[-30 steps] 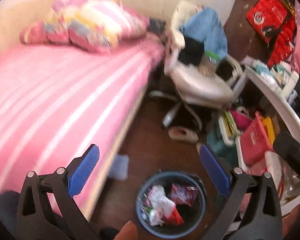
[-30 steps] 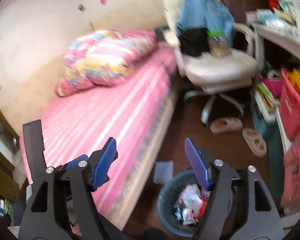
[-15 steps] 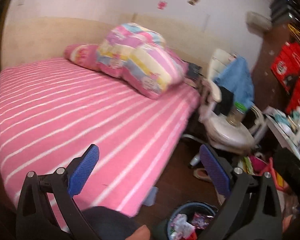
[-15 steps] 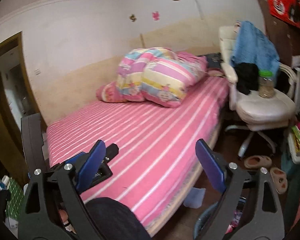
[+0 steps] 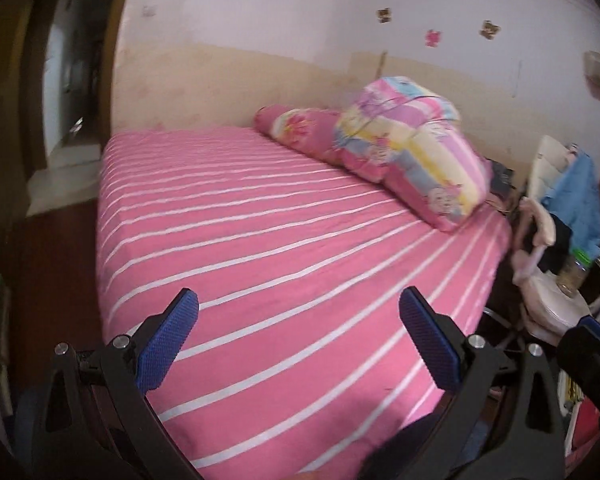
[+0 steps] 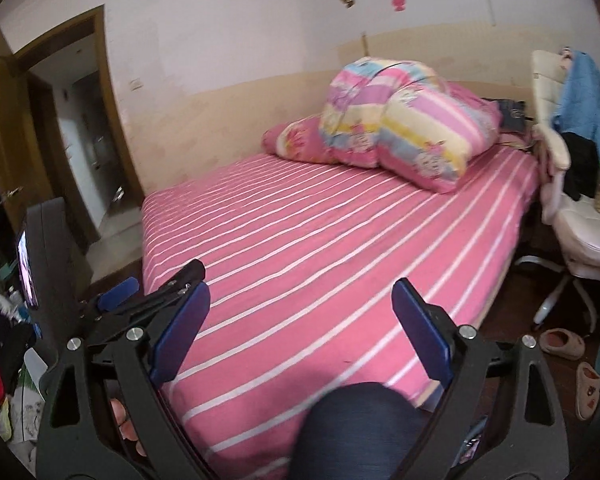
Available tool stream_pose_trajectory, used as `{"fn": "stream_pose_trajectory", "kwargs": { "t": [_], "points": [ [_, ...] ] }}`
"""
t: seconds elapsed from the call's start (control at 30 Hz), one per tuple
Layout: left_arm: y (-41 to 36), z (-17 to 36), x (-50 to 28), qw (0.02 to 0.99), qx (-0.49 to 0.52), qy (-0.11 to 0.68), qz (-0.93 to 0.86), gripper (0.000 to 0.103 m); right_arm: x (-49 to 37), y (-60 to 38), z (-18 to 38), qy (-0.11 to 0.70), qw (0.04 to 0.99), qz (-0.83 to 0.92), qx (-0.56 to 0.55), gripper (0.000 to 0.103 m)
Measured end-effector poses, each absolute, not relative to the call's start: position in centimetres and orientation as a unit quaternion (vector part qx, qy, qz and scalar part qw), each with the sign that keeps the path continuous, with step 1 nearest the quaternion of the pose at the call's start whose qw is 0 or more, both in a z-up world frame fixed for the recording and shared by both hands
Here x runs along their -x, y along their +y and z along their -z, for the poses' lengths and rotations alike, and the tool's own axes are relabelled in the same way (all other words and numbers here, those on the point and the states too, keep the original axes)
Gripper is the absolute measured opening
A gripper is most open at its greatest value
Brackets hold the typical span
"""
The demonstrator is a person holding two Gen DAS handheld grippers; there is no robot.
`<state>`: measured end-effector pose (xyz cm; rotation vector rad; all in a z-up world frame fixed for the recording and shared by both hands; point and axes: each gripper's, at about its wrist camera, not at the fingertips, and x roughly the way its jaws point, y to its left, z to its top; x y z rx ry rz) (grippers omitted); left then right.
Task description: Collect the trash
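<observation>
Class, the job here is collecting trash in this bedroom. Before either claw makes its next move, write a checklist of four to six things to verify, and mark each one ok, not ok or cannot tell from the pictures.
1. Left claw open and holding nothing: ok.
2. Right claw open and holding nothing: ok.
3. A piece of trash lined up between either claw's fingers: not ok; both point over the bed.
4. Trash lying on the bed: cannot tell; only the striped sheet, pillow and quilt show.
5. Trash bin in view for the drop: not ok; it shows in neither view.
6. Floor by the chair free to step: not ok; slippers lie there.
</observation>
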<state>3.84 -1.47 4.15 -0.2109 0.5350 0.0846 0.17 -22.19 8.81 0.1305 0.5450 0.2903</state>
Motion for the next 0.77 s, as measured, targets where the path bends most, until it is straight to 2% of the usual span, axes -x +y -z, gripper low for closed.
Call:
{"fn": "stream_pose_trajectory", "kwargs": {
  "t": [0.27, 0.77],
  "points": [
    [1.5, -2.4, -3.8, 0.953, 0.144, 0.262, -0.057, 0.097, -0.7, -17.6, -6.9, 0.294, 0.943, -0.15, -0.048, 0.091],
    [-0.6, -2.6, -3.4, 0.952, 0.126, 0.276, -0.035, 0.098, -0.1, -19.7, -6.4, 0.299, 0.941, -0.14, -0.071, 0.091]
  ]
}}
